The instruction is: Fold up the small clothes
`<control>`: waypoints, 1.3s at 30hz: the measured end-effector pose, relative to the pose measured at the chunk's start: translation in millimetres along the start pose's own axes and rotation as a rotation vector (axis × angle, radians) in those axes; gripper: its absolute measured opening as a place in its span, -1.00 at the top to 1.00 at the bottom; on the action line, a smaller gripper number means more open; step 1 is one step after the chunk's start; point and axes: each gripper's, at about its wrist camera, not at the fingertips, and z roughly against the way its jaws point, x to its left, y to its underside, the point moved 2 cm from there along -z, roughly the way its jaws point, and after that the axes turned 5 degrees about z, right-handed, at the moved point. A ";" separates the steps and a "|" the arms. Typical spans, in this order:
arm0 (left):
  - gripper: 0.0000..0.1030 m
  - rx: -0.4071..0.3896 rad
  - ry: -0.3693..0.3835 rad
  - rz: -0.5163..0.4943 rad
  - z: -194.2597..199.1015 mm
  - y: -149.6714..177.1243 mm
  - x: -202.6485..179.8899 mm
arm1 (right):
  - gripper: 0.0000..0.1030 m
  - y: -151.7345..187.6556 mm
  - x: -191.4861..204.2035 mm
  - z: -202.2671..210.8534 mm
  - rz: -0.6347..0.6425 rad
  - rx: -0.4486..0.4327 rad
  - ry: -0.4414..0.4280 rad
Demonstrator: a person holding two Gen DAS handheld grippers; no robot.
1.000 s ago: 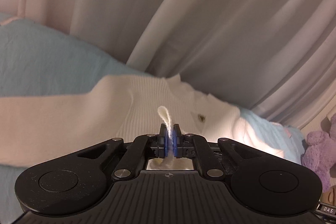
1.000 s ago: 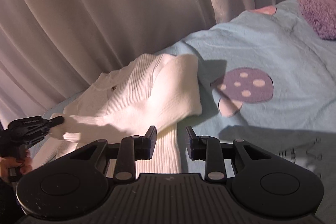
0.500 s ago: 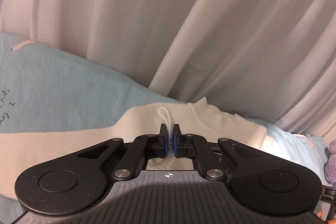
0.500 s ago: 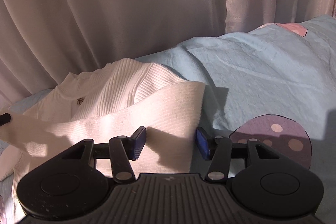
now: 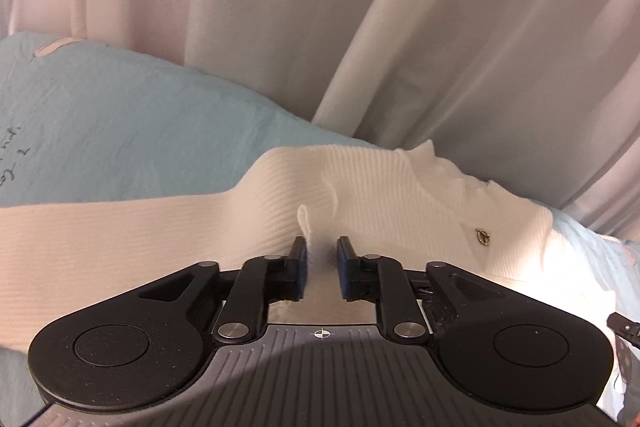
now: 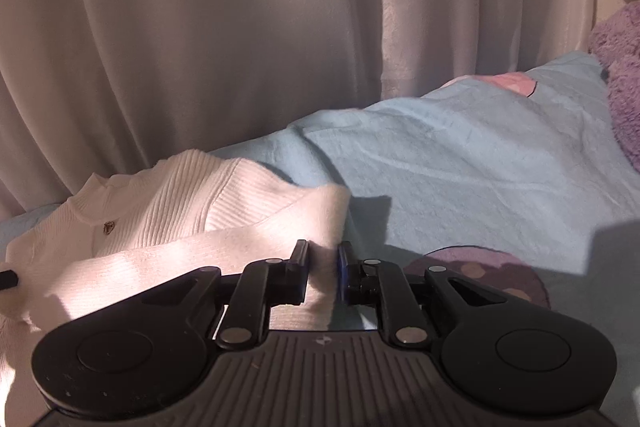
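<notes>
your left gripper sits low over a white ribbed sweater, its blue-padded jaws opening, a soft pinch of knit standing between them with a small loop of fabric rising just past the tips; the pads no longer press it. your right gripper has its jaws closing around the folded-over sleeve end, white knit filling the gap between the pads, though whether they already press on it cannot be told.

the sweater lies spread on a pale blue bedspread, one sleeve stretching away to the left in the left wrist view, the other folded across the chest in the right wrist view. a small gold emblem sits on the chest below the scalloped collar; its lettering is too small to read.

beside your right gripper, a purple spotted mushroom print marks the bedspread. dark handwritten script runs along the far left edge of the bedspread in the left wrist view, cut off and not legible. a pink patch shows farther back, near a purple plush toy. pale pleated curtains close off the background.
</notes>
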 end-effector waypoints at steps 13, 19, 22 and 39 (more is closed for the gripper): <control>-0.17 0.018 0.088 -0.106 2.7 35.2 -35.5 | 0.75 23.4 79.6 -4.6 0.324 0.044 -0.150; -0.31 0.019 0.111 -0.114 3.4 34.8 -37.6 | 0.94 18.2 52.9 -11.0 0.314 0.029 -0.035; -0.32 0.021 0.109 -0.109 2.3 35.3 -37.7 | 0.94 13.9 53.9 -8.7 0.294 0.052 -0.045; -0.83 0.024 0.118 -0.199 0.9 43.2 -48.0 | 0.86 35.1 75.5 9.8 0.340 0.012 -0.124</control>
